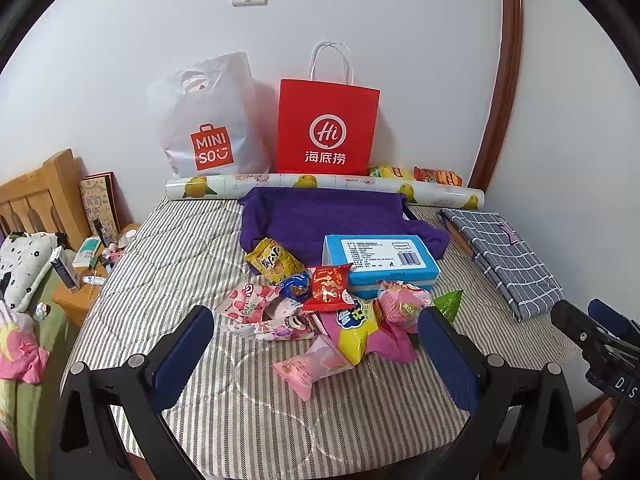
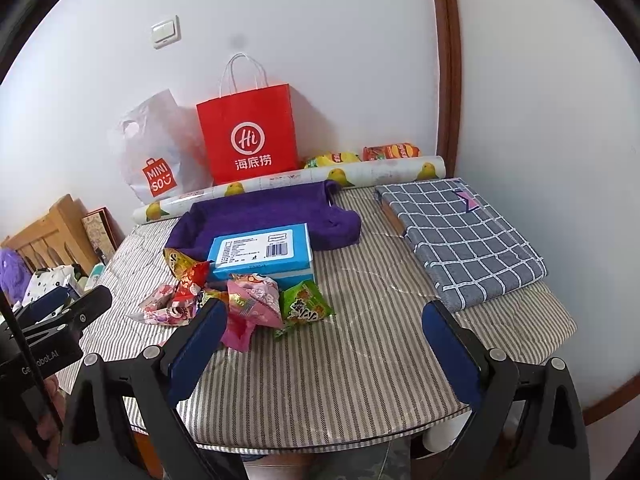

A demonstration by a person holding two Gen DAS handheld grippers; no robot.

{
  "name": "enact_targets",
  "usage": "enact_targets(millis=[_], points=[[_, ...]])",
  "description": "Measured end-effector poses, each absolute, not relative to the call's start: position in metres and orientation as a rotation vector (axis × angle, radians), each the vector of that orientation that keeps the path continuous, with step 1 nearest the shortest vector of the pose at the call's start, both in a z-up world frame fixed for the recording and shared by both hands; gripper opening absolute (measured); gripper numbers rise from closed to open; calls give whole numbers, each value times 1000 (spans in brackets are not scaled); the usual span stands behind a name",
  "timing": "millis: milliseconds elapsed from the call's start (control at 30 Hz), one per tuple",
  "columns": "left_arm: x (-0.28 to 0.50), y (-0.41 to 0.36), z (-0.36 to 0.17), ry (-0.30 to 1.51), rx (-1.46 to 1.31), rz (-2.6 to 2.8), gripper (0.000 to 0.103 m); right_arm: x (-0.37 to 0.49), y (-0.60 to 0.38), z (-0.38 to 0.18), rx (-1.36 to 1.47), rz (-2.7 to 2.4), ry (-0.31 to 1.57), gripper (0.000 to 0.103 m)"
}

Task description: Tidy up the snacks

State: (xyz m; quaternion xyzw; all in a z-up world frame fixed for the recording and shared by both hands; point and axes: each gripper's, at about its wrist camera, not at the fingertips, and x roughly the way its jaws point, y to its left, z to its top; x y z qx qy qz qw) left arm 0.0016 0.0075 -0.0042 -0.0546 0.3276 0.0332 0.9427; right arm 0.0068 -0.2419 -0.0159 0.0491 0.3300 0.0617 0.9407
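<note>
My left gripper [image 1: 316, 330] hangs low over the near edge of the striped surface [image 1: 256, 408], its blue-padded fingers [image 1: 182, 360] spread wide with nothing between them but air above the snack pile. My right gripper [image 2: 320, 328] is likewise wide apart and empty, fingers [image 2: 450, 350] framing bare striped cloth to the right of the pile.

Nearest to me in the left view lies a pink wrapped sweet [image 1: 310, 364], alone on the cloth just before the heap. Behind it the snack pile [image 1: 320, 304] crowds together: a yellow and blue packet [image 1: 354, 330], pink packets overlapping on the left [image 1: 256, 308], a red packet [image 1: 330, 288] leaning on top, a small green triangular packet [image 1: 450, 304] at the right edge, and a yellow packet [image 1: 274, 260] at the back. In the right view a green packet [image 2: 306, 306] lies at the pile's right side.

Touching the back of the pile sits a blue box [image 1: 380, 264] with a white label, resting against a purple cloth [image 1: 320, 220]. To the right, well apart, lies a folded grey checked cloth [image 2: 460, 236].

Farther back a roll of paper printed with yellow fruit [image 1: 320, 184] runs across the surface. Behind it, against the white wall, stand a red paper bag [image 1: 328, 128] and a white plastic bag [image 1: 208, 120], with yellow and orange packets [image 1: 416, 174] lying to the right.
</note>
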Motion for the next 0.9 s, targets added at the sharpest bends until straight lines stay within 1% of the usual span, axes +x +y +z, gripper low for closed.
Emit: enact_targets(millis=[900], points=[[-3,10,-2,661,-122,57,103,6,-239,-19,90,105,695,97]])
